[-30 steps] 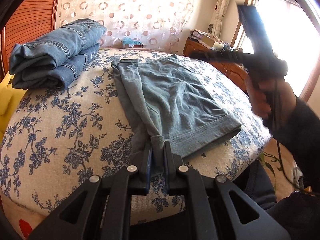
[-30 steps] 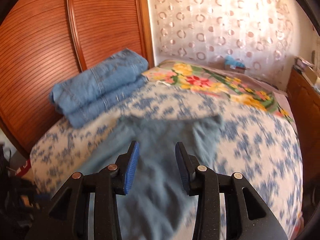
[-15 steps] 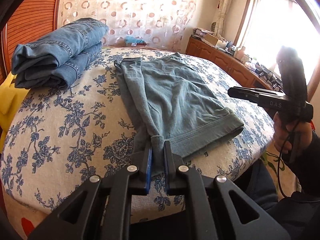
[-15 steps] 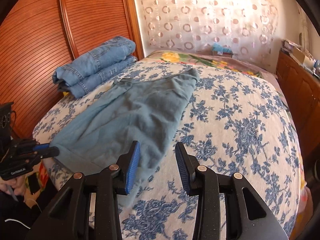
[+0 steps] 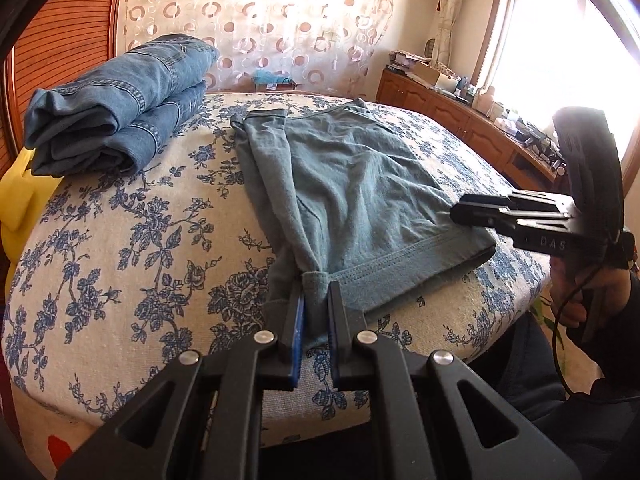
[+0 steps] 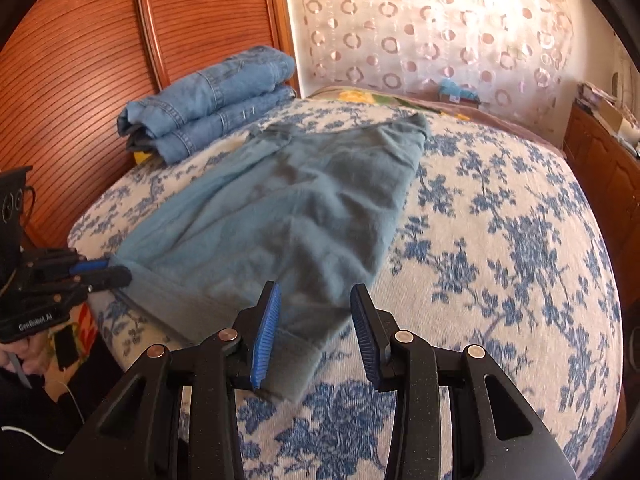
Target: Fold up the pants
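Observation:
Teal-grey pants point(image 5: 352, 200) lie flat on the blue floral bedspread point(image 5: 120, 248), hems toward me. My left gripper point(image 5: 315, 300) is shut on the left hem corner of the pants at the near bed edge. It also shows in the right wrist view point(image 6: 100, 272) at the left, pinching that corner. My right gripper point(image 6: 314, 320) is open just over the right hem corner of the pants point(image 6: 288, 220), jaws on either side of it without closing. It shows in the left wrist view point(image 5: 464, 212) at the pants' right edge.
Folded blue jeans point(image 5: 112, 104) are stacked at the far left of the bed, by the wooden headboard point(image 6: 120, 40). A yellow cloth point(image 5: 16, 204) lies beside them. A wooden dresser point(image 5: 460, 120) with clutter stands under the window at the right.
My right gripper has come down from the air to the pants' right hem corner. The left gripper has kept its hold and hardly moved.

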Demonstrator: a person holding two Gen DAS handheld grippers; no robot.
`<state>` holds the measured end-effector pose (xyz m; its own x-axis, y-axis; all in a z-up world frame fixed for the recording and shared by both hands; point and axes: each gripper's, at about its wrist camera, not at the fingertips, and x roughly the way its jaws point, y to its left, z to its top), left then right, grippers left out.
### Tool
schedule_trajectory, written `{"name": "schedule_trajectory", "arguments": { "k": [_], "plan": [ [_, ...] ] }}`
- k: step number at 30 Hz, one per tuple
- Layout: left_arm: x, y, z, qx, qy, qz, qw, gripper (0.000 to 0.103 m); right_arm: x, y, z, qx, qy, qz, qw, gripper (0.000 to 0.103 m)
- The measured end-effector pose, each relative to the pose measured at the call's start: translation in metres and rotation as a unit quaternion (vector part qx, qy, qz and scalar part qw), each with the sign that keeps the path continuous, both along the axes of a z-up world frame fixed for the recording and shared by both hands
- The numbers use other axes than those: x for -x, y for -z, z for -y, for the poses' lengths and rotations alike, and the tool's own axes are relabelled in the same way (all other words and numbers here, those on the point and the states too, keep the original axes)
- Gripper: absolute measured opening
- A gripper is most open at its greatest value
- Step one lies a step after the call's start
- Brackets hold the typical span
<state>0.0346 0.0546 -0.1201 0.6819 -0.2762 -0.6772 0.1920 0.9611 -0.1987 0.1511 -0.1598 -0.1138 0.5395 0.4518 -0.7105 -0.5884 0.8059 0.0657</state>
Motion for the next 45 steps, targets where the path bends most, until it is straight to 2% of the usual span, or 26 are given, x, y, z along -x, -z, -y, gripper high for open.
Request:
{"name": "schedule_trajectory", "arguments": {
  "k": [3, 6, 10, 14, 19, 23, 25, 29, 30, 35, 40, 45],
  "plan": [
    [0.0, 0.0, 0.0, -0.002, 0.001, 0.0, 1.0, 0.007, 0.006, 0.003, 0.003, 0.006, 0.004, -0.003, 1.0, 0.037],
    [0.0, 0.001, 0.0, -0.002, 0.001, 0.0, 1.0, 0.007, 0.013, 0.005, 0.006, 0.004, 0.008, -0.01, 1.0, 0.028],
    [0.0, 0.001, 0.0, -0.002, 0.001, 0.0, 1.0, 0.007, 0.019, 0.004, 0.009, -0.013, 0.009, -0.024, 1.0, 0.011],
    [0.0, 0.001, 0.0, -0.001, 0.001, 0.0, 1.0, 0.007, 0.026, -0.002, 0.01, -0.017, 0.007, -0.025, 1.0, 0.006],
    [0.0, 0.001, 0.0, -0.002, 0.001, 0.0, 1.0, 0.008, 0.031, 0.001, 0.011, -0.014, 0.013, -0.026, 0.999, 0.009],
    [-0.001, -0.001, 0.001, -0.007, 0.002, -0.004, 1.0, 0.01, 0.028, -0.003, 0.015, -0.029, 0.019, -0.023, 0.999, 0.011],
    [-0.001, -0.004, 0.001, -0.013, 0.001, -0.001, 0.9999, 0.018, 0.027, -0.008, 0.016, -0.029, 0.021, -0.013, 0.999, 0.011],
    [-0.003, -0.017, 0.0, -0.024, -0.001, 0.016, 0.9996, 0.04, 0.022, -0.017, 0.017, -0.027, 0.024, 0.008, 0.999, 0.014],
    [-0.003, -0.02, -0.001, -0.025, -0.001, 0.019, 0.9995, 0.041, 0.02, -0.019, 0.018, -0.026, 0.026, 0.013, 0.999, 0.014],
    [-0.015, -0.035, -0.001, -0.04, 0.0, 0.036, 0.9986, 0.043, 0.006, -0.023, 0.017, -0.027, 0.032, 0.03, 0.999, 0.02],
    [-0.041, -0.043, 0.004, -0.056, 0.008, 0.041, 0.9976, 0.043, -0.012, -0.017, 0.01, -0.015, 0.037, 0.049, 0.998, 0.033],
    [-0.071, -0.049, 0.012, -0.076, 0.02, 0.044, 0.9959, 0.043, -0.031, -0.008, 0.003, -0.011, 0.042, 0.043, 0.998, 0.035]
  ]
}}
